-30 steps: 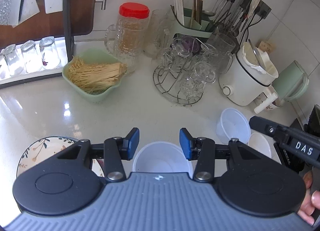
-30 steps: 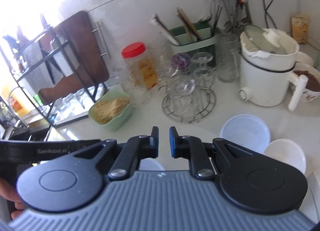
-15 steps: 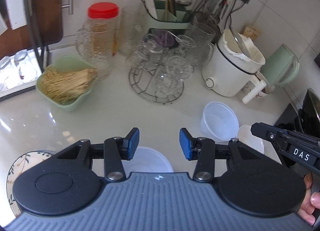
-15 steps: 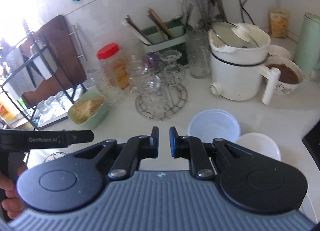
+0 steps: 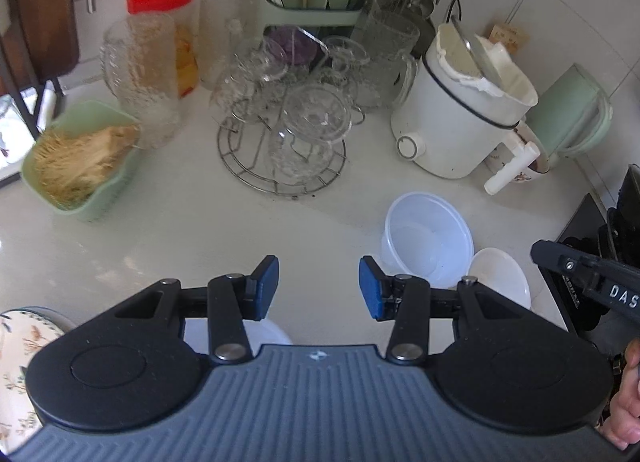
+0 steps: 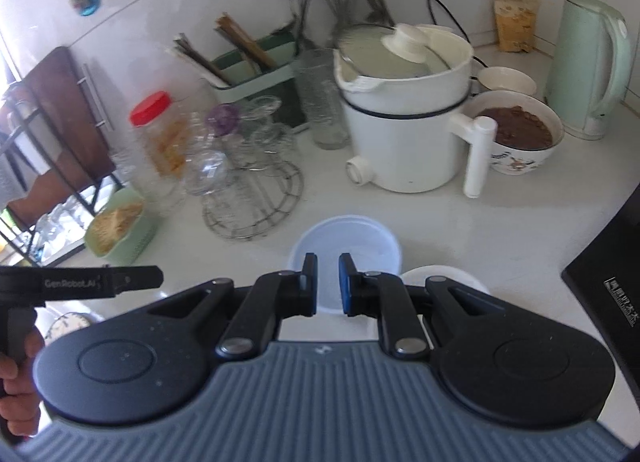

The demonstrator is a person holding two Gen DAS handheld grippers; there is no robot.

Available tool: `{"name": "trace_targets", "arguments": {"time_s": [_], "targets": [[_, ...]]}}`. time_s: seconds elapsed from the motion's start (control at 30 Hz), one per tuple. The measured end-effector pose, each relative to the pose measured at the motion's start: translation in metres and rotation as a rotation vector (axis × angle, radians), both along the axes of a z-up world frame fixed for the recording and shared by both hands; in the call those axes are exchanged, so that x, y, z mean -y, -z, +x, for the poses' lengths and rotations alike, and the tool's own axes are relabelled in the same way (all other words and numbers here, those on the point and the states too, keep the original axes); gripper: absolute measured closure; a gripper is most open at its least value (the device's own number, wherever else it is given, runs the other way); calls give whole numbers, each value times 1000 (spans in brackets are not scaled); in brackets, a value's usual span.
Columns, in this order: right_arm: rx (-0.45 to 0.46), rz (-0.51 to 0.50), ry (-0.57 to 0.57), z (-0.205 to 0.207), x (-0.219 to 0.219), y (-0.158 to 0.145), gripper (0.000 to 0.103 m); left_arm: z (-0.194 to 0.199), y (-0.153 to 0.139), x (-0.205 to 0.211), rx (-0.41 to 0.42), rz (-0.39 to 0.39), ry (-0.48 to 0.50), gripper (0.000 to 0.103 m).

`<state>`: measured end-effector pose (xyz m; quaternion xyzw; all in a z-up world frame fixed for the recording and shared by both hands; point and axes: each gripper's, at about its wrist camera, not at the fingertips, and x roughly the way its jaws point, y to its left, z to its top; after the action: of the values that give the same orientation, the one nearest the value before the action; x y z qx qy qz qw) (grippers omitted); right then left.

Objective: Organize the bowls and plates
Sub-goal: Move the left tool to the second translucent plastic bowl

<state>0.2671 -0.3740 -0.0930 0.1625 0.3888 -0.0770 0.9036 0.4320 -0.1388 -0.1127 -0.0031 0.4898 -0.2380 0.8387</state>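
A clear plastic bowl [image 5: 426, 240] [image 6: 360, 238] stands on the white counter, with a white bowl [image 5: 500, 276] [image 6: 440, 278] touching its right side. My left gripper [image 5: 319, 288] is open with nothing between its blue pads, and sits left of the clear bowl. Under it lies a second clear bowl [image 5: 264, 332], mostly hidden. A floral plate [image 5: 20, 342] [image 6: 68, 322] shows at the far left. My right gripper [image 6: 328, 286] is shut and empty, hovering over the near rim of the clear bowl.
Behind the bowls stand a white electric pot [image 6: 404, 133], a bowl of brown food [image 6: 516, 133] and a green kettle [image 6: 592, 61]. A wire rack of glass cups [image 5: 288, 133], a green dish of noodles [image 5: 80, 165] and a black cooktop [image 6: 612, 286] are around them.
Both grippers have moved right along the counter and a little down, closer to the clear and white bowls. The floral plate and the near clear bowl have slid to the left edge. Jaws unchanged.
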Motion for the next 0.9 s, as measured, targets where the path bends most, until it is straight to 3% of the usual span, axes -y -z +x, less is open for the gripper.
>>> {"name": "trace_targets", "arguments": {"time_s": [0.1, 0.23, 0.3, 0.33, 0.73, 0.83, 0.9], "targets": [[-9, -11, 30, 6, 19, 10, 88, 7, 13, 14, -23, -2, 3, 42], [-39, 5, 67, 18, 42, 25, 87, 17, 31, 35, -47, 14, 11, 42], [-36, 21, 67, 24, 51, 32, 57, 22, 37, 44, -67, -4, 8, 42], [-27, 30, 62, 26, 54, 35, 55, 25, 41, 49, -80, -16, 7, 42], [-109, 155, 4, 66, 69, 91, 56, 45, 85, 89, -176, -90, -4, 44], [-126, 128, -8, 72, 66, 97, 62, 49, 94, 95, -175, -99, -7, 52], [-137, 134, -10, 75, 66, 103, 70, 51, 100, 99, -182, -94, -15, 64]]}}
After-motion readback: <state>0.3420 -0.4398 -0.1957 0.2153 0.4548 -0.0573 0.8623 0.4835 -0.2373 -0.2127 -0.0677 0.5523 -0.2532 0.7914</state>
